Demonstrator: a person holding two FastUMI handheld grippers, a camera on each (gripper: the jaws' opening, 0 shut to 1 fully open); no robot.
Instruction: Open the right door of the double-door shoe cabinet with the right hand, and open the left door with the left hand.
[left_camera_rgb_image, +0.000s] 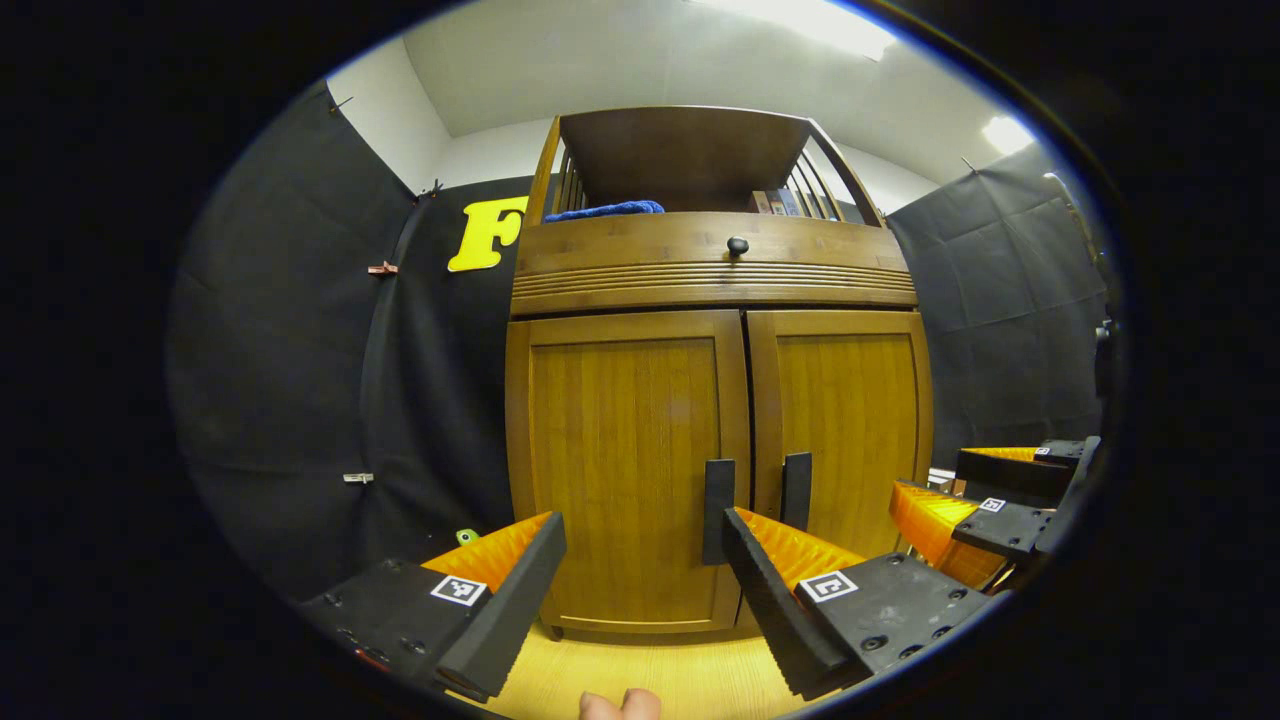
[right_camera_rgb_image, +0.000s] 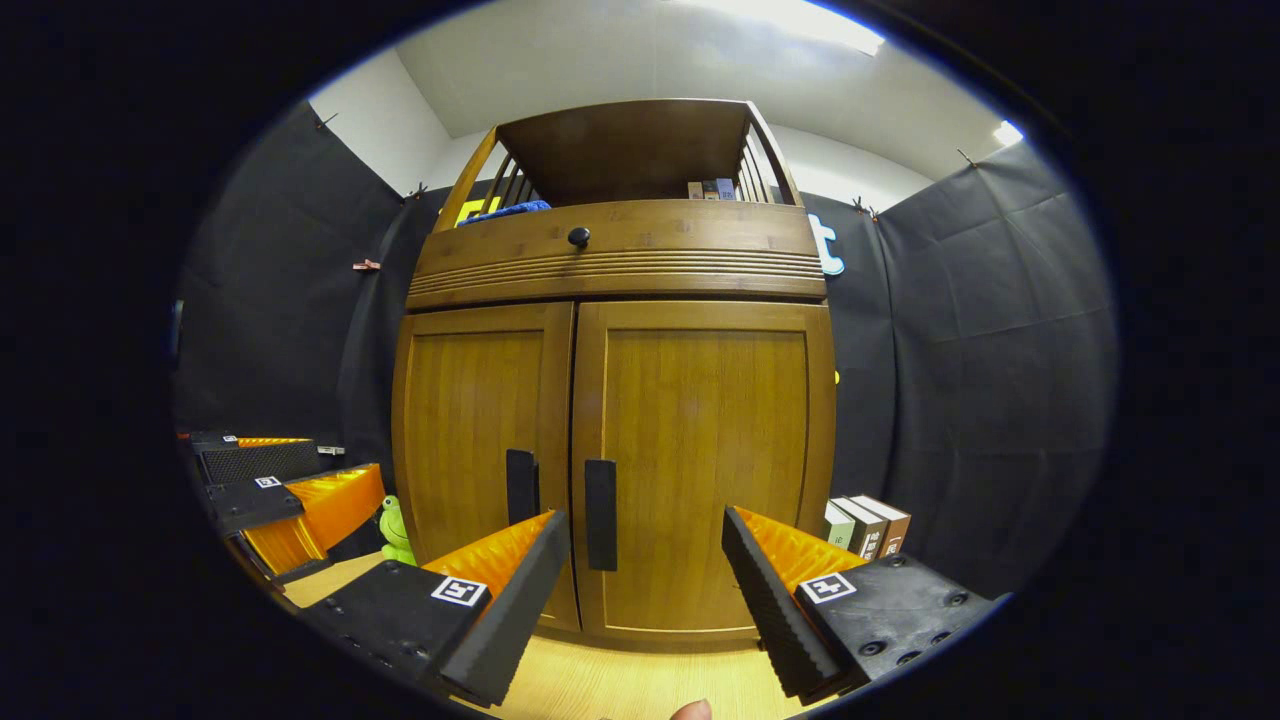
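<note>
Double-door shoe cabinet standing on the wooden floor against the black cloth wall, both doors sitting closed. The left hand-held gripper is hovering wide-spread before the left door's handle; the right hand-held gripper is hovering wide-spread before the right door's handle, neither touching.

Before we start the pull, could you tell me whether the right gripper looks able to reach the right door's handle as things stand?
Probably yes. The right gripper is open and faces the closed right door, whose handle sits just ahead between its fingers, with nothing in between.
</note>
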